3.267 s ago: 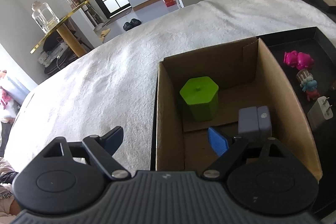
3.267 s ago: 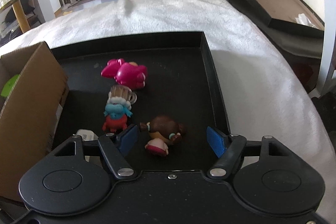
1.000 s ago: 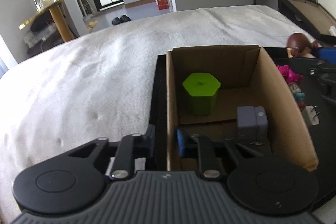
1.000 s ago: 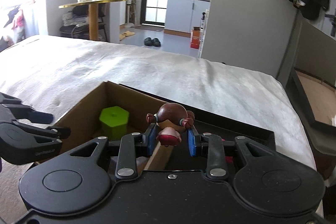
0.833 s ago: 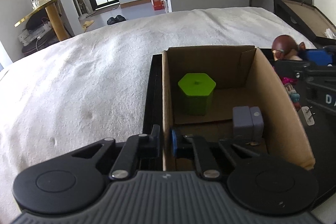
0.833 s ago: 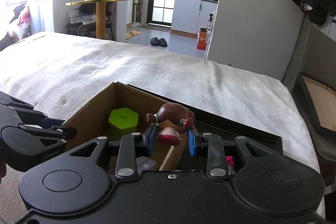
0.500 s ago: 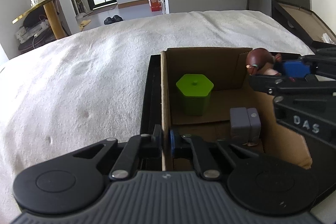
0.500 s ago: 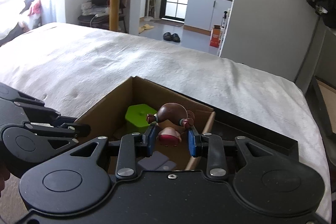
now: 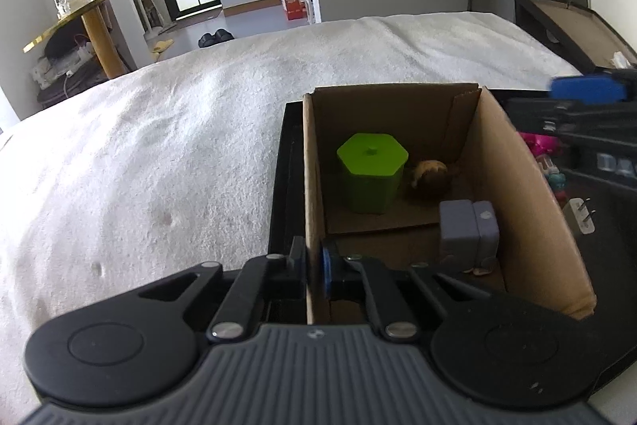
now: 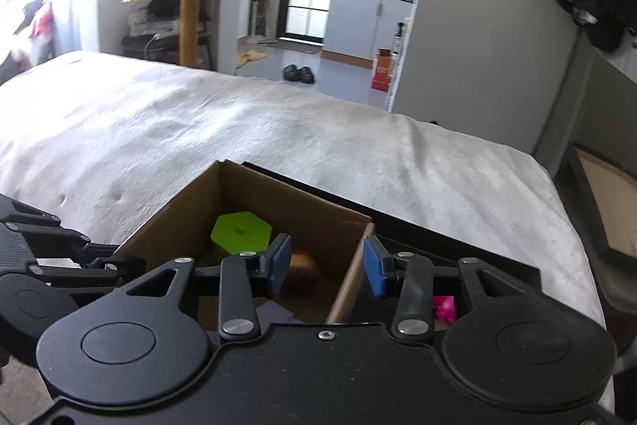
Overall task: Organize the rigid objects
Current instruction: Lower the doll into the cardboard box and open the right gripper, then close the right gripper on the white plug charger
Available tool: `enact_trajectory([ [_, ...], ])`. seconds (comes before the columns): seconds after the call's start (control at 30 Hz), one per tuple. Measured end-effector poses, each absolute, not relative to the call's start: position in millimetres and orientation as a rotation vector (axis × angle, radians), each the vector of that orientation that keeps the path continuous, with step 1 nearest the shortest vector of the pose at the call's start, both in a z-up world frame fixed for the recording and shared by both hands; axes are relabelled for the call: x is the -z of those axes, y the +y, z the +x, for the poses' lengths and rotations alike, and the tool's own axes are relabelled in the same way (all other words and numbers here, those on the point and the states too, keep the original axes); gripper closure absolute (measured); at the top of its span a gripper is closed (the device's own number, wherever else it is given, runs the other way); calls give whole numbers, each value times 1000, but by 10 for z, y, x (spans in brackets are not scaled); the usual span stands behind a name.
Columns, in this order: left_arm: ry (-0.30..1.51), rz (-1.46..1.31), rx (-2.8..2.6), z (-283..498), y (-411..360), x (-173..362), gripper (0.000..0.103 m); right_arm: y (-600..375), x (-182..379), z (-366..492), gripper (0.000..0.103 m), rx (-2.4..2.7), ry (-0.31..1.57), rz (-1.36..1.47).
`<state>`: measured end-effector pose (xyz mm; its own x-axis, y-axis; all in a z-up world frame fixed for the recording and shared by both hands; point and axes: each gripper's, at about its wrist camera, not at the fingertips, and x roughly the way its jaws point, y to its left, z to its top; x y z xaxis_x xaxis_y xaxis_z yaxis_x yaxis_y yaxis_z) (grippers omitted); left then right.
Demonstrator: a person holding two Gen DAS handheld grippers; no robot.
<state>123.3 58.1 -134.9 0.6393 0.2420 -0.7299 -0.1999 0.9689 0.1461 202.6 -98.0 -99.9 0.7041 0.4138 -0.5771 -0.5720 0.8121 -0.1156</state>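
In the left wrist view, the left gripper (image 9: 313, 263) was closed on the near left wall of the cardboard box (image 9: 529, 194), one finger outside and one inside, so it steadied the box. The box stood inside a black tray (image 9: 280, 182) on the white bedcover (image 9: 159, 154). Inside the box stood the green hexagonal container (image 9: 372, 178); the brown-haired figurine (image 9: 432, 176) lay just beside it at the far wall, and the grey block (image 9: 467, 228) leaned against the right wall. Right of the box, on the tray, I saw a white plug adapter (image 9: 579, 216) and some small toys, partly hidden by the other tool. If the left gripper pulled or twisted while it pinched, the thin wall could bend and the light box could tip, and the container inside could fall over.

In the right wrist view, the right gripper (image 10: 327, 267) was open and empty above the right wall of the box, with its pads on both sides of that wall. A pink toy (image 10: 443, 307) showed below it on the tray. In my judgement the figurine was already placed and the next toy waited. If this gripper went down before it moved right, a finger could hit the wall edge and push the box. The toys on the tray lay close together, so a wide grasp could catch two or knock one away.
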Motion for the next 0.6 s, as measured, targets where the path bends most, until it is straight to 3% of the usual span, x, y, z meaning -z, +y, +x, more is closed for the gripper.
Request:
enact_trajectory([
  [0.47, 903, 116, -290, 1215, 470, 1213, 90, -1704, 1017, 1941, 50, -436, 640, -176],
  [0.53, 914, 131, -296, 1213, 450, 1181, 85, -1762, 1028, 1931, 49, -424, 641, -170],
  [0.6, 924, 135, -310, 1223, 452, 1140, 63, -1822, 1039, 1926, 47, -414, 643, -157],
])
